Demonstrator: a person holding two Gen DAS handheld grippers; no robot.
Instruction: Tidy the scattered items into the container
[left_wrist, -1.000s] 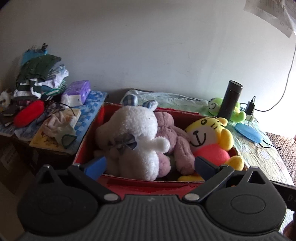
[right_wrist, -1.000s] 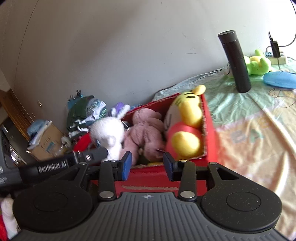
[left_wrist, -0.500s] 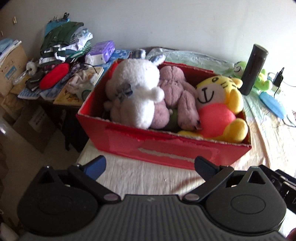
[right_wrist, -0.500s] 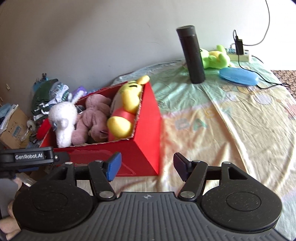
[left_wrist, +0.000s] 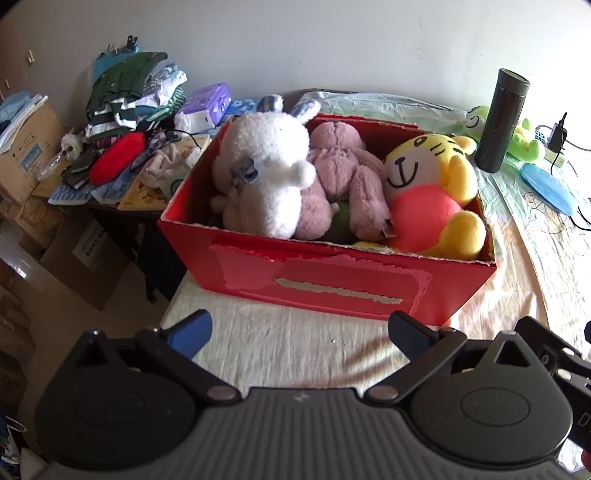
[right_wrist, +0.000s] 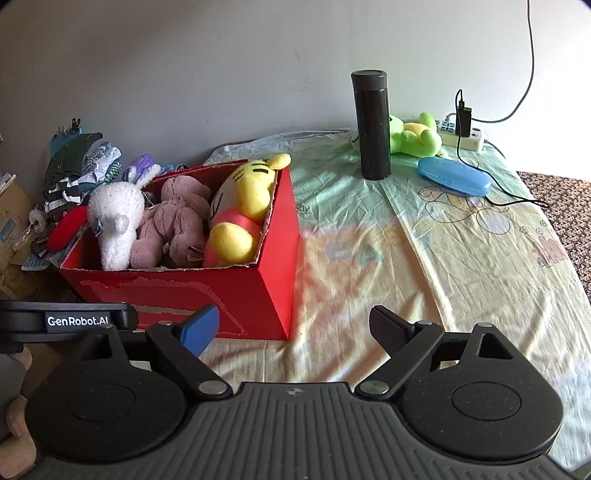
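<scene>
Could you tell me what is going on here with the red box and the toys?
A person is tidying soft toys into the red box on the bed. A white plush, a pink one and a yellow tiger already lie inside. Both grippers hang in front of it, empty: the left gripper open, the right gripper just having opened wide. A green frog plush sits beside the black flask.

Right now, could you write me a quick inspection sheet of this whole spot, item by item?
Surface: patterned sheet, mostly bare.
Job's things: red box holds white toy, pink toy, yellow toy; green toy lies outside.
Clutter: black flask upright, blue case.
Grippers: left gripper open, empty; right gripper has just been opening, empty.
Cables: black cable from power strip.
Surroundings: clothes pile, cardboard boxes.
</scene>
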